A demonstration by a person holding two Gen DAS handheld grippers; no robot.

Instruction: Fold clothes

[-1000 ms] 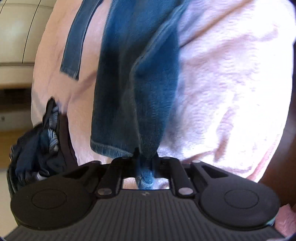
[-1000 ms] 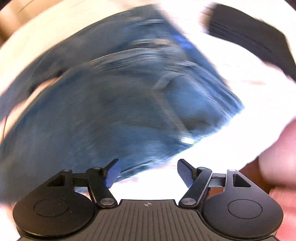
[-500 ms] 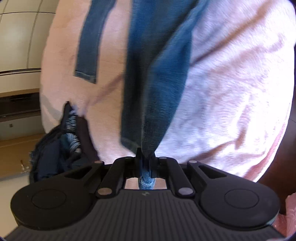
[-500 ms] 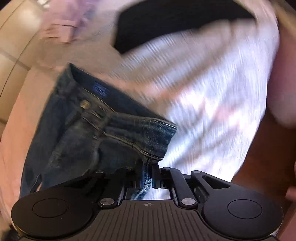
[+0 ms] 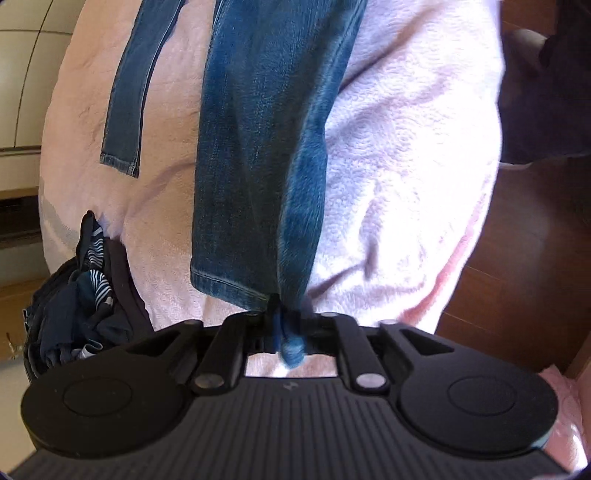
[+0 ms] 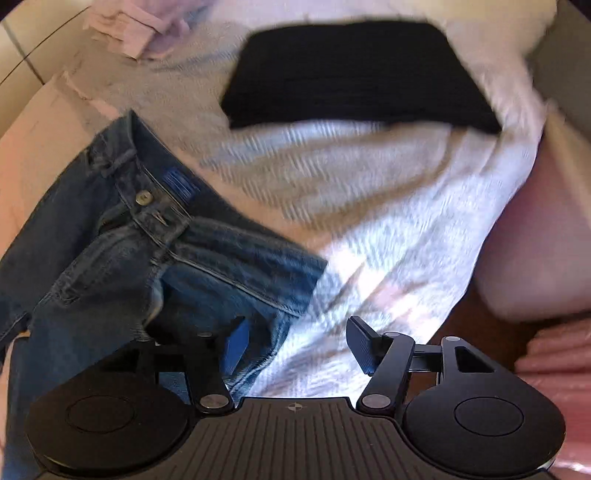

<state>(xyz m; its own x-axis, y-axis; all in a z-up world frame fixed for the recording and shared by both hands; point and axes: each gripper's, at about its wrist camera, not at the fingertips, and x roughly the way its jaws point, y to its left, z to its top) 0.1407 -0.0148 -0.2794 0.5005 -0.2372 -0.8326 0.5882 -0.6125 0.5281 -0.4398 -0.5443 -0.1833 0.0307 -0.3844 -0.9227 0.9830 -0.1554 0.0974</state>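
Observation:
A pair of blue jeans point(image 5: 266, 129) lies stretched over a pale pink blanket point(image 5: 406, 177). My left gripper point(image 5: 286, 325) is shut on the hem of one leg, which runs away from me. The other leg point(image 5: 129, 96) lies flat to the left. In the right wrist view the jeans' waistband point(image 6: 159, 206) with its button lies at the left on the white blanket point(image 6: 388, 229). My right gripper point(image 6: 295, 343) is open and empty, its left finger over the waist edge of the denim.
A heap of dark and striped clothes point(image 5: 81, 295) sits at the blanket's left edge. A folded black garment point(image 6: 354, 74) lies at the far side, pink folded cloth point(image 6: 140, 29) at the far left. A pink pillow point(image 6: 535, 240) and wooden floor point(image 5: 517, 277) are at right.
My right gripper was shut on the jeans' waist half a second ago and has now opened and let it go. My left gripper keeps its hold on the hem.

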